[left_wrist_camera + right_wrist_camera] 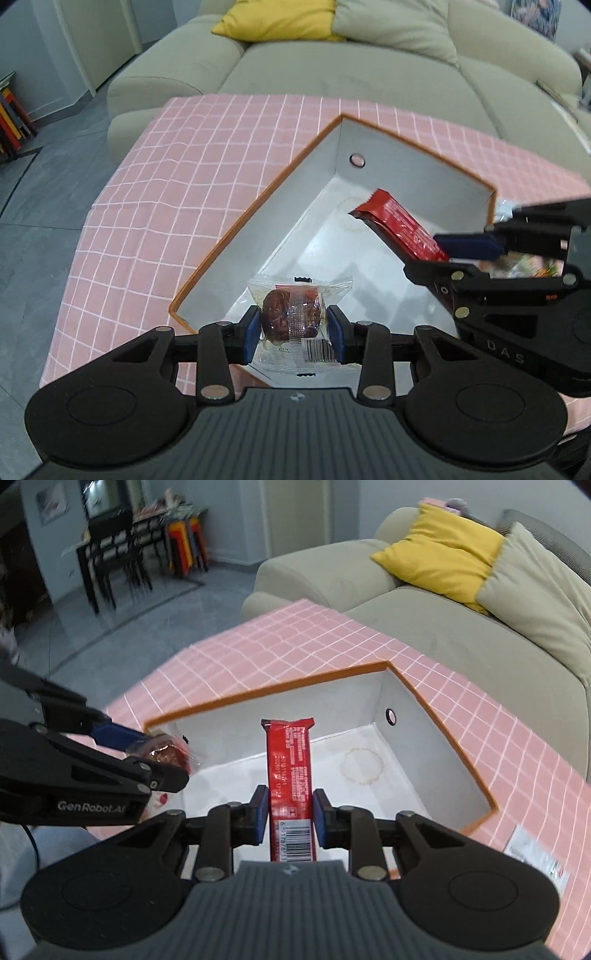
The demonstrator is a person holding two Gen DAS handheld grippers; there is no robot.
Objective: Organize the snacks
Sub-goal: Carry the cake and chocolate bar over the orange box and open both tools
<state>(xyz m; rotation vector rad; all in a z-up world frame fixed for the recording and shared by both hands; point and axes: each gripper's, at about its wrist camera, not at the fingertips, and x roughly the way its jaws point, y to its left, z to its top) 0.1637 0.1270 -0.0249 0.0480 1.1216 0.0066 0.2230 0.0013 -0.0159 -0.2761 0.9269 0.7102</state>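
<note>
Left wrist view is showing the left gripper (291, 326) pinching a clear-wrapped date (291, 317) right at frame center, hanging over the near corner of the box (258, 206). Its blue pads (250, 330) are squeezing the fruit itself, not just the film, which I'd say is the right call, since that crinkly wrap is probably slippery and would just slide out.

Over at the right edge of that frame, the right gripper (443, 254) is clamping a red bar (400, 227) that's poking into the box. Right wrist view is giving the better look: the right gripper (290, 812) is gripping the bar (290, 771) near its barcode end, with the rest sticking straight out over the white box (424, 701) floor, not sagging. So I'm guessing it's light and fairly stiff, though squeezing hard could snap whatever's inside.

The date (162, 753) and left gripper (147, 753) are showing at the left of that frame, over the box edge.

Both snacks look feather-light. Box is sitting on a pink checked cloth (166, 184), and its floor is bare apart from a ring stain (362, 766).
</note>
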